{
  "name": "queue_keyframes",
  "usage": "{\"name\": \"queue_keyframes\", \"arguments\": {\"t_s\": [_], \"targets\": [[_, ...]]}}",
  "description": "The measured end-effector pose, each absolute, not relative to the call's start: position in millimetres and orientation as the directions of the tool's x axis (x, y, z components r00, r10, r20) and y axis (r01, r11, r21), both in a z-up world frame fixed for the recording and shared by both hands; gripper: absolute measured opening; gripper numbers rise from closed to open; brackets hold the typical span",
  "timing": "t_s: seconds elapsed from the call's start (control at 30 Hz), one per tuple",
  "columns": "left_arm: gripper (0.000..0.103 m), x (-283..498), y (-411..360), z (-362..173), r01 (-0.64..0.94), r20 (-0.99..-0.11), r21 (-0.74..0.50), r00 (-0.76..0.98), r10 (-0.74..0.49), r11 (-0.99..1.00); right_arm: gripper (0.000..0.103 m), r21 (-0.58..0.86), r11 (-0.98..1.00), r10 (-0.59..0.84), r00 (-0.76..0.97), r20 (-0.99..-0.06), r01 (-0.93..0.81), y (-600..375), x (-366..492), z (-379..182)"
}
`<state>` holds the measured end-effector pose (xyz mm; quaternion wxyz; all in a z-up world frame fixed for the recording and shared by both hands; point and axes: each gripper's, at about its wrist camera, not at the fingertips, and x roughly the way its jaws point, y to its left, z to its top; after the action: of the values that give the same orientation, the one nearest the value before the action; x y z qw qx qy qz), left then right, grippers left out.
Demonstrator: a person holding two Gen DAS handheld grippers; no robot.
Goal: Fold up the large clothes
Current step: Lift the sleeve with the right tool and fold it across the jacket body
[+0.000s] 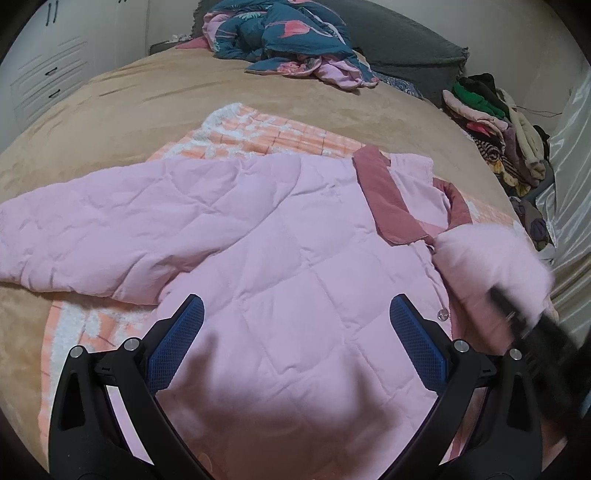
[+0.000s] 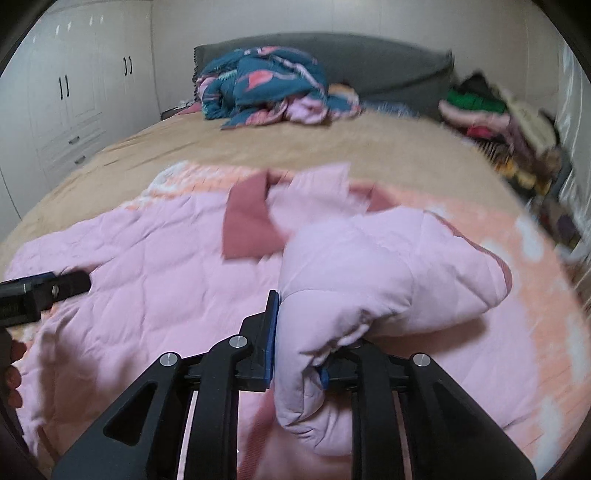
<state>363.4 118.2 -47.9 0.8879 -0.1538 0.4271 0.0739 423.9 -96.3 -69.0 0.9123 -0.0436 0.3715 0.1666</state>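
A pale pink quilted jacket [image 1: 258, 229] with a dusty-rose collar [image 1: 388, 199] lies spread flat on the bed, one sleeve [image 1: 92, 236] stretched out to the left. My left gripper [image 1: 297, 306] hovers open over the jacket's body, its blue pads apart with nothing between them. The other sleeve [image 2: 369, 266] is folded over onto the jacket front [image 2: 147, 266]. My right gripper [image 2: 299, 332] is shut on the end of that sleeve, fabric bulging between its pads. The right gripper [image 1: 517, 321] shows blurred in the left wrist view, and the left gripper [image 2: 44, 288] at the right wrist view's left edge.
An orange-and-white checked blanket [image 1: 266, 136] lies under the jacket on the tan bed cover [image 1: 166, 96]. A teal patterned quilt [image 1: 284, 33] is bunched by the grey headboard [image 1: 399, 40]. Piled clothes [image 1: 491, 118] sit at the right. White wardrobes [image 2: 74, 96] stand on the left.
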Motion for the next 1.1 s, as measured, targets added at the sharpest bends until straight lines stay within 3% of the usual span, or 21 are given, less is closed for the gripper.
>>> {"name": "queue_keyframes", "arguments": {"t_s": [0.07, 0.13, 0.2, 0.27, 0.33, 0.4, 0.43, 0.47, 0.5, 0.57, 0.67, 0.83, 1.0, 1.1], "targets": [[0.094, 365.0, 115.7, -51.1, -0.256, -0.787, -0.205, 0.617, -0.004, 0.945, 0.048, 0.133, 0.934, 0.323, 0.623, -0.713, -0.332, -98.9, 420.0, -83.3], [0.094, 366.2, 112.7, -54.9, -0.243, -0.792, -0.205, 0.61, -0.015, 0.948, 0.049, 0.213, 0.927, 0.361, 0.583, -0.728, -0.308, -104.0, 413.6, -93.8], [0.094, 366.9, 111.2, -58.3, -0.236, -0.798, -0.208, 0.602, -0.026, 0.949, 0.057, 0.291, 0.916, 0.401, 0.59, -0.701, -0.276, -116.4, 404.6, -90.6], [0.094, 368.1, 113.0, -61.4, -0.24, -0.803, -0.217, 0.595, -0.034, 0.946, 0.082, 0.398, 0.892, 0.438, 0.618, -0.652, -0.212, -136.5, 395.3, -83.8], [0.094, 369.4, 116.9, -63.3, -0.25, -0.806, -0.229, 0.591, -0.039, 0.941, 0.089, 0.513, 0.848, 0.464, 0.655, -0.596, -0.133, -157.3, 392.8, -79.9], [0.094, 369.4, 121.3, -63.9, -0.257, -0.806, -0.243, 0.591, -0.047, 0.935, 0.081, 0.608, 0.792, 0.482, 0.671, -0.563, -0.058, -174.7, 399.5, -82.6], [0.094, 369.3, 124.9, -63.8, -0.261, -0.804, -0.258, 0.592, -0.057, 0.93, 0.039, 0.628, 0.777, 0.484, 0.672, -0.56, -0.037, -178.8, 405.0, -82.3], [0.094, 369.1, 128.3, -63.7, -0.263, -0.802, -0.278, 0.593, -0.072, 0.924, 0.028, 0.616, 0.787, 0.478, 0.671, -0.567, -0.039, -178.6, 408.1, -79.6], [0.094, 368.7, 130.7, -63.5, -0.264, -0.8, -0.296, 0.594, -0.087, 0.918, 0.026, 0.601, 0.796, 0.476, 0.683, -0.553, -0.068, -176.6, 408.4, -71.8], [0.094, 367.8, 138.2, -62.1, -0.264, -0.787, -0.352, 0.603, -0.132, 0.898, 0.024, 0.521, 0.838, 0.453, 0.738, -0.5, -0.161, -159.3, 402.7, -46.5], [0.094, 364.3, 150.8, -54.4, -0.28, -0.761, -0.404, 0.631, -0.15, 0.871, 0.024, 0.276, 0.908, 0.412, 0.793, -0.449, -0.316, -106.6, 390.3, -14.0], [0.094, 353.7, 175.8, -34.3, -0.3, -0.694, -0.491, 0.702, -0.159, 0.818, 0.024, 0.015, 0.893, 0.392, 0.763, -0.513, -0.449, -26.1, 385.8, -21.3], [0.094, 350.3, 189.1, -28.6, -0.292, -0.664, -0.546, 0.723, -0.193, 0.785, 0.033, -0.037, 0.829, 0.429, 0.678, -0.597, -0.558, 15.9, 380.4, -54.2], [0.094, 354.7, 189.3, -36.5, -0.259, -0.644, -0.61, 0.713, -0.278, 0.749, 0.04, -0.065, 0.799, 0.422, 0.635, -0.647, -0.598, 30.3, 373.6, -74.5]]}}
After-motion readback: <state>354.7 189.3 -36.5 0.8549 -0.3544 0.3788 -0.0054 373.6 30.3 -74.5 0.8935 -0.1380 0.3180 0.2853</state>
